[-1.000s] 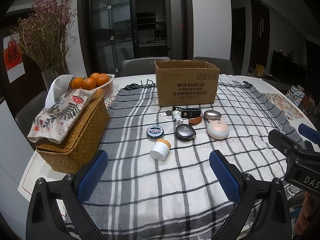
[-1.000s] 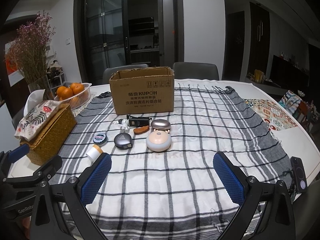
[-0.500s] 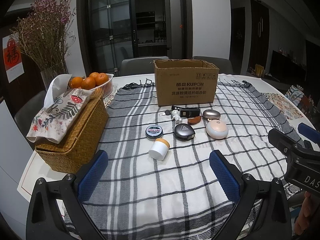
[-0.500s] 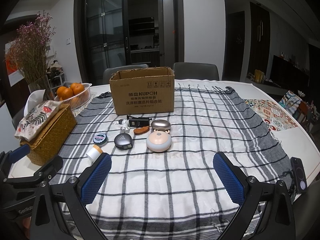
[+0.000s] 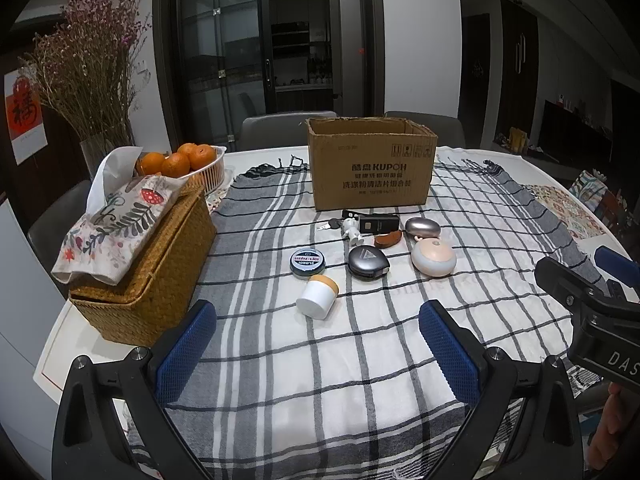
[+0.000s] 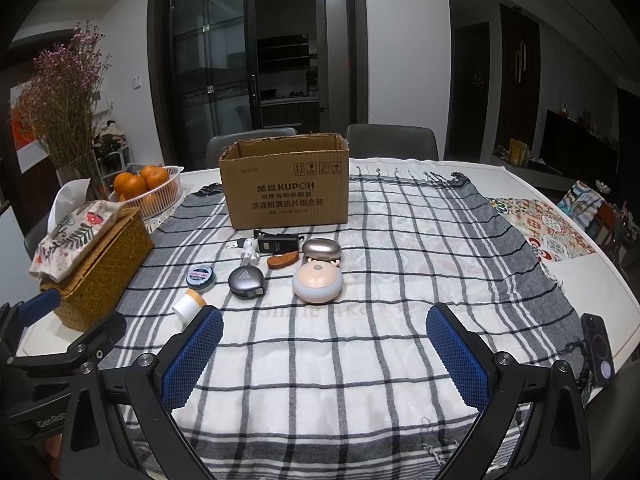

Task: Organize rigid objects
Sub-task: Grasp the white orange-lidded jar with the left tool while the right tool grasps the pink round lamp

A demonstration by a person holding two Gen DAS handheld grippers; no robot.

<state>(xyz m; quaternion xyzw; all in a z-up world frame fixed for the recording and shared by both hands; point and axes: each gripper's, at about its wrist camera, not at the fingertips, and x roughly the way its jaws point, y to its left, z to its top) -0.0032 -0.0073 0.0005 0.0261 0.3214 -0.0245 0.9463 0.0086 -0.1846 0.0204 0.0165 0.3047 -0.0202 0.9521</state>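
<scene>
Bare cloth [image 5: 320, 360] before clutter [image 5: 360, 256], seemingly.

Dim, cool indoor light from overhead, soft shadows, sharp focus, strong fisheye bending and dark corners.

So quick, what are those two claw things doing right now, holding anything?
Left gripper: open, holding nothing, hovering above the checked cloth.
Right gripper: open, holding nothing.

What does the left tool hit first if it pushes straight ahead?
Probably the small white jar with tan lid lying on its side; it sits nearest, roughly centred ahead of the open left tool. Depth is uncertain.
</scene>
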